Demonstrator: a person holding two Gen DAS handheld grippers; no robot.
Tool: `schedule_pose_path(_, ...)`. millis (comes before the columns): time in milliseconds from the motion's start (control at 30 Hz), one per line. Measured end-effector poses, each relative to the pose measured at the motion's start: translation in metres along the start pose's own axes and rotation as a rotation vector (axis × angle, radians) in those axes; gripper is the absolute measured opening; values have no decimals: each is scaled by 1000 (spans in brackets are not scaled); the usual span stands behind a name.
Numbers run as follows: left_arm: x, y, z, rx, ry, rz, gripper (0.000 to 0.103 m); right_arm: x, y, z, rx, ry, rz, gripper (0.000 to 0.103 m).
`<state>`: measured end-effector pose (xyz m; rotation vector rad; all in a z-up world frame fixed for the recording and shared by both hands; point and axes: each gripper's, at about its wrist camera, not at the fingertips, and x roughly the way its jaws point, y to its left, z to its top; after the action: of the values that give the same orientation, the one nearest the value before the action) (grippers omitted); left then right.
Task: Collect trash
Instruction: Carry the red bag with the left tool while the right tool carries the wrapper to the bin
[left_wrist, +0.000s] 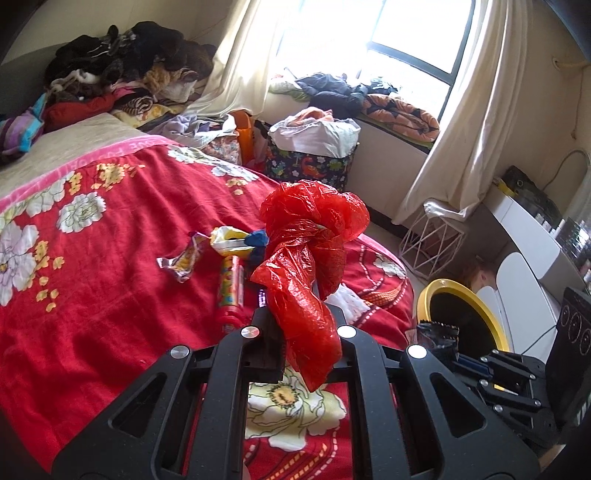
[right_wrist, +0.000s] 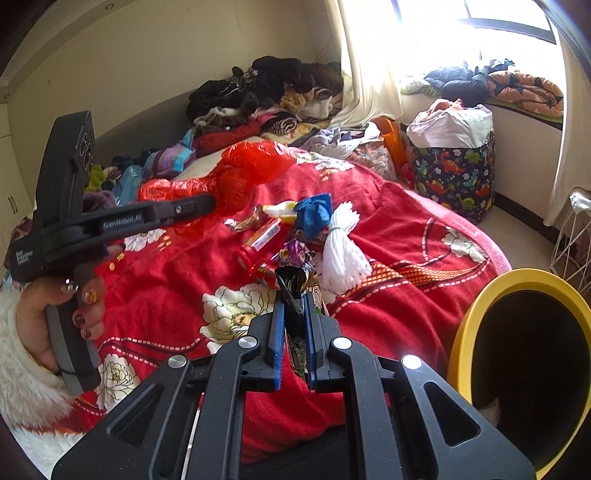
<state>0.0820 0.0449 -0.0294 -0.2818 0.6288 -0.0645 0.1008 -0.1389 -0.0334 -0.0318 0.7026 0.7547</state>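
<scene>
My left gripper (left_wrist: 301, 325) is shut on a crumpled red plastic bag (left_wrist: 310, 236), held above the red floral bedspread (left_wrist: 110, 288); the bag also shows in the right wrist view (right_wrist: 255, 162). My right gripper (right_wrist: 293, 314) is shut on a dark snack wrapper (right_wrist: 295, 284), also seen from the left wrist (left_wrist: 439, 334). More trash lies on the bed: a foil wrapper (left_wrist: 183, 260), a candy tube (left_wrist: 231, 284), a blue wad (right_wrist: 314, 214), a white foam net (right_wrist: 341, 247). A yellow-rimmed bin (right_wrist: 524, 354) stands beside the bed at the right.
Clothes are piled at the bed's head (left_wrist: 122, 62) and on the window ledge (left_wrist: 332, 88). A dinosaur-print hamper (left_wrist: 314, 158) and a white wire basket (left_wrist: 432, 240) stand on the floor near the curtains. A white desk (left_wrist: 528, 229) is at the right.
</scene>
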Motion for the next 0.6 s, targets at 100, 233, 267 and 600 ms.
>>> schedule_pose_path(100, 0, -8, 0, 19, 0, -12, 5, -5, -2, 2, 6, -15, -11, 10)
schedule_pose_path(233, 0, -17, -1, 37, 2, -25, 5, -12, -9, 5, 18, -33, -25, 10)
schedule_pose_path(267, 0, -20, -1, 42, 2, -29, 5, -13, -11, 5, 23, -36, -27, 10)
schedule_pose_path(600, 0, -37, -2, 85, 3, -57, 5, -27, -29, 8, 67, -73, -64, 10)
